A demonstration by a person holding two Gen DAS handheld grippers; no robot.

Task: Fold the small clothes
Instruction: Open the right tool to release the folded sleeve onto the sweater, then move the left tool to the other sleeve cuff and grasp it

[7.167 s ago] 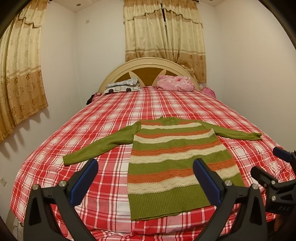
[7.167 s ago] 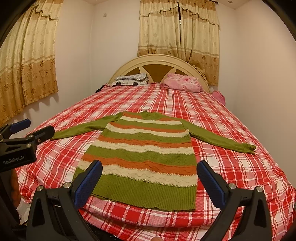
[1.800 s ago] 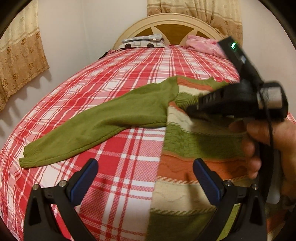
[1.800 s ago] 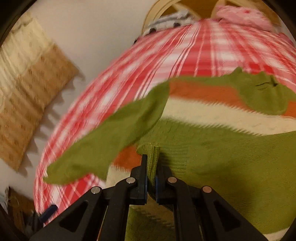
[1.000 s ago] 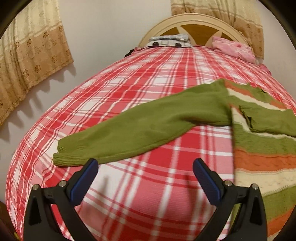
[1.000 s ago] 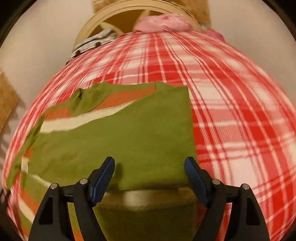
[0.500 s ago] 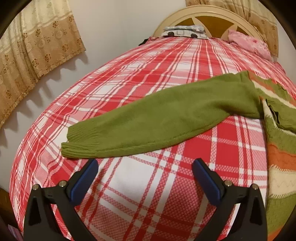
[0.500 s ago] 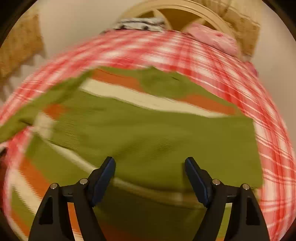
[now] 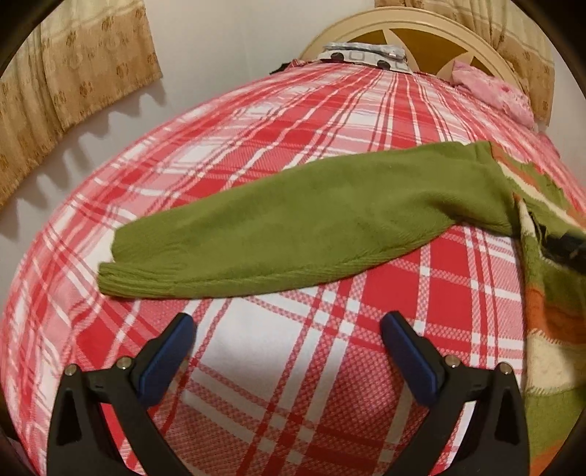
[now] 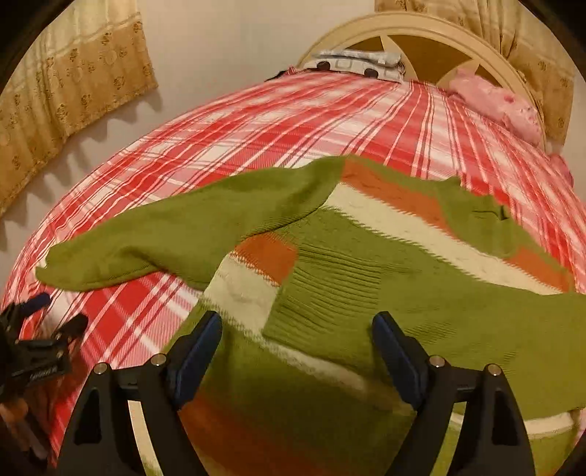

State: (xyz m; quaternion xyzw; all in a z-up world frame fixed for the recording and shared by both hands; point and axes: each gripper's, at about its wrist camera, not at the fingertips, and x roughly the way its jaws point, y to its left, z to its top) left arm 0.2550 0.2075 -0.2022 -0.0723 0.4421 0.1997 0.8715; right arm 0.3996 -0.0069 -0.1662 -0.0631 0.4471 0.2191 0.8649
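Note:
A green, orange and cream striped sweater (image 10: 384, 234) lies flat on the red plaid bed (image 10: 293, 121). Its right sleeve is folded across the chest, with the ribbed cuff (image 10: 326, 293) just beyond my right gripper (image 10: 296, 329). That gripper's jaws are opening and nothing is pinched between them. The left sleeve (image 9: 293, 227) stretches out to the left over the bedspread (image 9: 256, 366). My left gripper (image 9: 287, 329) hovers open a short way in front of that sleeve, apart from it. In the right wrist view the left gripper (image 10: 40, 329) shows at the lower left edge.
A cream headboard (image 10: 421, 33) stands at the far end of the bed. Against it lie a pink pillow (image 10: 494, 102) and a folded grey-white cloth (image 10: 355, 62). Beige curtains (image 9: 73, 69) hang on the left wall. The bed's left edge drops off near the wall.
My right gripper has swung left across the sweater, bringing the left sleeve and the other gripper into its view. The left gripper has crept closer to the outstretched sleeve.

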